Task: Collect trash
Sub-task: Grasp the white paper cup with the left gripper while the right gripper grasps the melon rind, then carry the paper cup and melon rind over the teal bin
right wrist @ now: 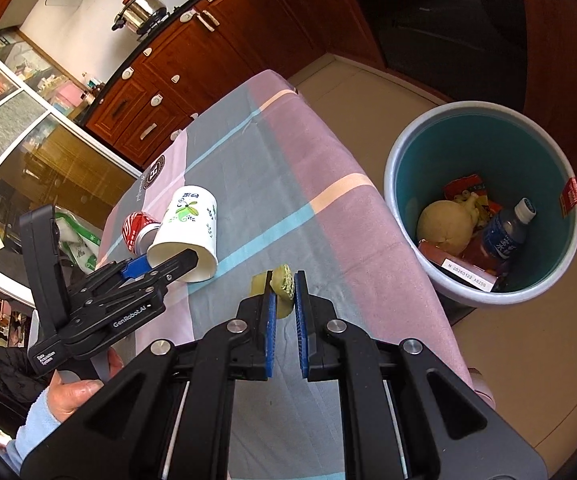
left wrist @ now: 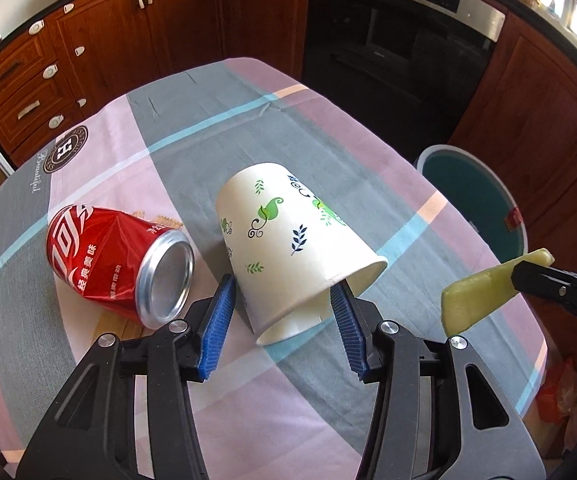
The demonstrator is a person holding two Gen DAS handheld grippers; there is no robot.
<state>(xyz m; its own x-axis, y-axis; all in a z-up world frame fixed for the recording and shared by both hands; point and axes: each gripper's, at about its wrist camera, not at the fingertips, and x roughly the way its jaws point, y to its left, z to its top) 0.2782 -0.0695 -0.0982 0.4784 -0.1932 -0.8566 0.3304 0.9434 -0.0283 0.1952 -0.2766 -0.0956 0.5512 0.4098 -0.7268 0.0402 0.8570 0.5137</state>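
wooden cabinets [left wrist: 100, 40], black oven [left wrist: 400, 40], steel pot [right wrist: 142, 10]

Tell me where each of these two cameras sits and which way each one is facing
Left wrist: on the left gripper, looking down at the paper cup and crushed can; the right gripper's tip shows at the right edge.
Right wrist: on the right gripper, shut on a food scrap, facing the bin; a hand shows.
Both share cup, can, tablecloth, bin.
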